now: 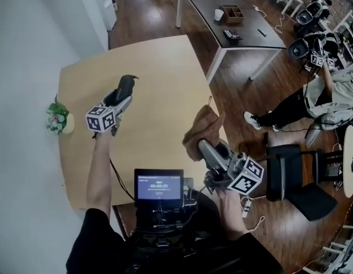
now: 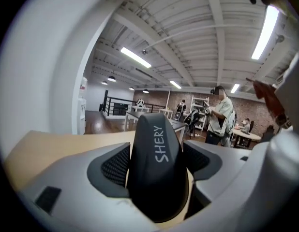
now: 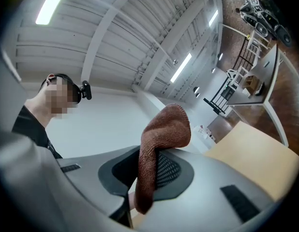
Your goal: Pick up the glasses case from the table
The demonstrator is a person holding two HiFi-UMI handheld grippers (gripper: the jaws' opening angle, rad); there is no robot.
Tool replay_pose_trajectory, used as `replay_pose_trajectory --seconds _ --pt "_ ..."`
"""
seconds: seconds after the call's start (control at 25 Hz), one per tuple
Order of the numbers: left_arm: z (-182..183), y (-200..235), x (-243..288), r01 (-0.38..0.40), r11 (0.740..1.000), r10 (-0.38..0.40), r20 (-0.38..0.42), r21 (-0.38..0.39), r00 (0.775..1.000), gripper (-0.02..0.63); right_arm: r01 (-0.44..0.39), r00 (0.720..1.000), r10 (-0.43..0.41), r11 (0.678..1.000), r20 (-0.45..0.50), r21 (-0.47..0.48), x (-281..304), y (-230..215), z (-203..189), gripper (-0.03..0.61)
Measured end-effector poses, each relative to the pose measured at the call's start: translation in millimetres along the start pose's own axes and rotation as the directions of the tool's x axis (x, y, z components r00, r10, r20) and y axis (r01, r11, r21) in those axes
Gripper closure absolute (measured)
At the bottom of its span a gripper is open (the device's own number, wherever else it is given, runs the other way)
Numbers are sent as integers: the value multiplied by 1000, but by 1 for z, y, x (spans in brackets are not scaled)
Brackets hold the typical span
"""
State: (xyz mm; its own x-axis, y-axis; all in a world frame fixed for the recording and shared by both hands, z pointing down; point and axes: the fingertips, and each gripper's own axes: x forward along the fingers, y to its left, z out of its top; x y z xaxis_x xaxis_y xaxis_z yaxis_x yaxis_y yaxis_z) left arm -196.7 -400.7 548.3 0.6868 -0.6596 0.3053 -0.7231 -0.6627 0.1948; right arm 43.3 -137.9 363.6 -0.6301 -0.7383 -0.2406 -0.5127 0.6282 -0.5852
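Left gripper [image 1: 122, 97]: jaws clamped on the glasses case [image 1: 127, 84], one mesh pad against each long side. The case is black with "SHERY" printed on top. It sits lengthwise between the jaws, with its far end sticking out past the fingertips, over the light wood table [image 1: 165, 67].

Right gripper [image 1: 203, 145], near the table's right edge: jaws pinched on a brown cloth [image 1: 201, 127], which folds over and stands up above the fingertips.

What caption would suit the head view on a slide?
Left gripper holds a black glasses case over the tan table; right gripper holds a brown cloth.
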Motion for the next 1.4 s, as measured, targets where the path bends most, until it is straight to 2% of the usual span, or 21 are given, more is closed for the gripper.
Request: replay_pose_trajectory --seconds 0.12,0.2,0.32,0.44,0.6,0.8,1.12,1.24,1.4 --pt "60 -15 -27 23 1000 -21 134 -14 991 259 -30 999 30 999 13 17 -1 -4 3 517" --pt "104 -31 -47 76 996 -63 253 -41 965 260 -49 999 48 998 26 29 -1 -8 7 517" --pt "162 -64 -76 187 979 -135 433 -79 891 261 -61 997 59 998 39 34 -6 -12 17 517" --pt "201 -96 -103 254 966 -189 538 -48 822 261 -76 996 75 997 50 33 -12 -13 25 517" --pt "236 -136 -138 271 962 -240 590 38 771 261 -119 991 116 992 60 40 -17 -9 27 517" --pt "260 -180 -163 318 943 -301 645 95 703 261 -162 985 158 986 63 48 -27 -7 31 517" --pt "290 -224 -199 436 888 -394 735 148 552 261 -201 977 197 978 76 56 -38 -5 36 517" --pt "303 -244 -208 522 836 -447 758 166 475 261 -211 975 206 976 84 56 -37 -5 37 517" --pt "307 -265 -219 561 804 -477 776 196 413 261 -223 972 217 973 88 59 -44 -8 35 517"
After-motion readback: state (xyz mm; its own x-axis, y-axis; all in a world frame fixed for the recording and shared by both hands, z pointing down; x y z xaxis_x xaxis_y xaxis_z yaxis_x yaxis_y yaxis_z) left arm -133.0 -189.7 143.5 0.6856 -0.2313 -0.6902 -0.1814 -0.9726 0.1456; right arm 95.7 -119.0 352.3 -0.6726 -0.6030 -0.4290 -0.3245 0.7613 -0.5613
